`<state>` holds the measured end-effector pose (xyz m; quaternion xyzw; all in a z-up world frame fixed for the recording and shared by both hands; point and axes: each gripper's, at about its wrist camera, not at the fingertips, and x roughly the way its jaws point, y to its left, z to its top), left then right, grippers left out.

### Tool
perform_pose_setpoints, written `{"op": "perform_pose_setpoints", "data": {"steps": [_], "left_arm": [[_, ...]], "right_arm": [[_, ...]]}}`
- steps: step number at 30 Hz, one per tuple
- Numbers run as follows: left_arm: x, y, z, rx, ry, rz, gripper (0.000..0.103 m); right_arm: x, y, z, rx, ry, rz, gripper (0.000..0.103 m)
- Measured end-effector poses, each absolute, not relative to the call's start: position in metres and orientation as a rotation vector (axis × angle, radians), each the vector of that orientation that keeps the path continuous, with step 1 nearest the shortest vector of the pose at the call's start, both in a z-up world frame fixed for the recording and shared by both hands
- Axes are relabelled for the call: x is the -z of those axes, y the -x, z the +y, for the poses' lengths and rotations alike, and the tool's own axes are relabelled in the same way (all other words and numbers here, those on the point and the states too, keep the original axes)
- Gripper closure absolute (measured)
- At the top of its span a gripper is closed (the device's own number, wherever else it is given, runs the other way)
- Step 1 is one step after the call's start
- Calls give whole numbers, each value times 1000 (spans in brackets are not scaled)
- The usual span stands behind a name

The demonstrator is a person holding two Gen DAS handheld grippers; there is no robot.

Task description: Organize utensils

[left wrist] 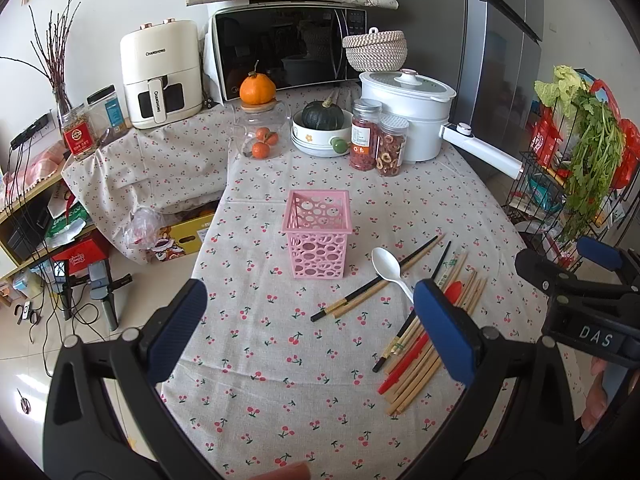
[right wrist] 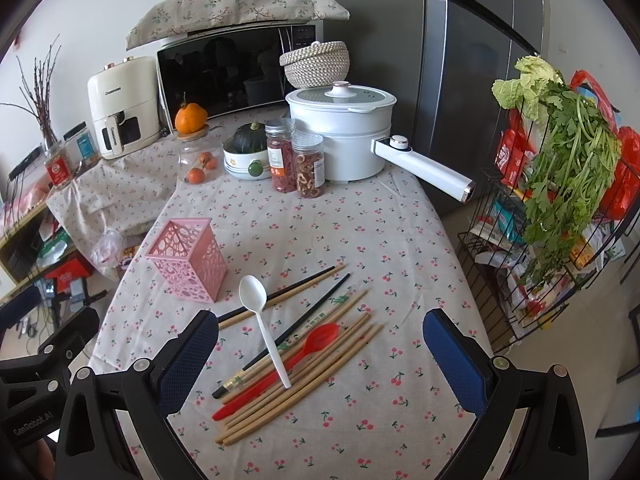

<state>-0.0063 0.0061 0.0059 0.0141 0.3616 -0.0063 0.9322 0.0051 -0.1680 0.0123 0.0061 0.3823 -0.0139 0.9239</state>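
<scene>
Cherry-print tablecloth (right wrist: 360,240): empty pink holder (right wrist: 188,260), loose chopsticks (right wrist: 304,380), spoons beside.

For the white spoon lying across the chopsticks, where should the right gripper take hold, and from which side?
Grip the white spoon mid-handle, coming from above with the fingers straddling its width. The handle is thin and rests raised across the chopsticks and red spoon, leaving some clearance; the bowl is probably too wide. The right gripper is open.
</scene>
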Motion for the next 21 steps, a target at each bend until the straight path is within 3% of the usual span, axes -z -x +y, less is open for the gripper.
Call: {"op": "perform_pose_setpoints", "data": {"steps": [8,17,19,21], "left_arm": [[-4,-2,7,54,-14,694,1],[23,-41,10,179,146,944,1],[32,-47,2,196,153,978,8],[44,-56,-6,219,182,1029,22]], "right_arm": [[-10,-16,-180,22,-42,825,0],[-2,-48,-210,-56,-141,906,1],[-1,-52,-214,-70,-158,911,1],[1,-58,-221,-84,-194,921,7]]}}
